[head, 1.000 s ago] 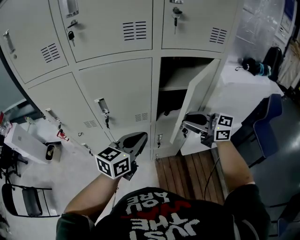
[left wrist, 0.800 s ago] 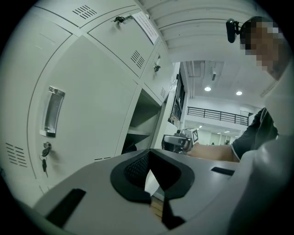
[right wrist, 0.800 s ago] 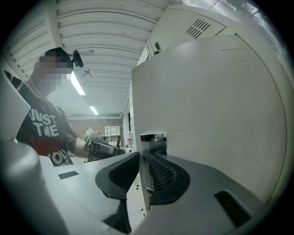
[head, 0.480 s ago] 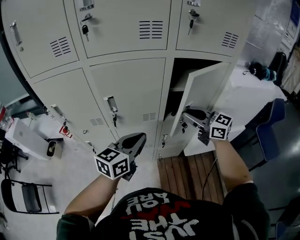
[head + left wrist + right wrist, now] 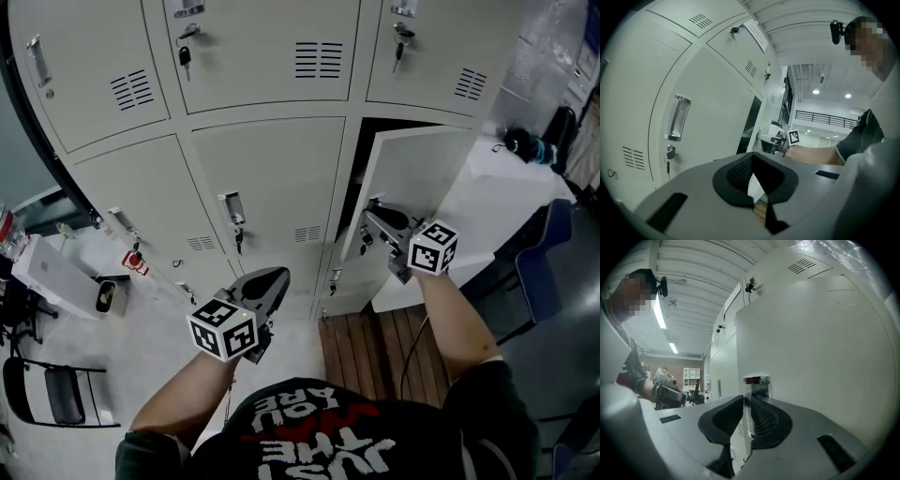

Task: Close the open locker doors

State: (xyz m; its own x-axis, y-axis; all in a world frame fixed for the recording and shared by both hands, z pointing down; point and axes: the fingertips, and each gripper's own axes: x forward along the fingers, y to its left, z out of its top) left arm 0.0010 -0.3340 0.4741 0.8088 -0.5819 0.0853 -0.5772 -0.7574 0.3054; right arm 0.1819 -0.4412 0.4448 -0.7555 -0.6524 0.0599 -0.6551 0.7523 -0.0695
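Holds left tool (image 5: 277,277) clenched on nothing, level before grey lockers (image 5: 272,178); clamps right tool (image 5: 371,217) (jaws just closing) on the handle (image 5: 757,379) of the locker door (image 5: 417,178), right column, upright, ajar, free edge leftward; wooden slats (image 5: 370,342) below, blue chair (image 5: 539,262) right.

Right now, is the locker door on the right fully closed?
No, the locker door stands ajar in the head view, with a dark gap showing along its left and top edges.

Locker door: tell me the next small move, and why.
Probably push the door toward its frame: it stands ajar, a dark gap showing, and the right gripper, whose jaws have just been closing, grips its edge.
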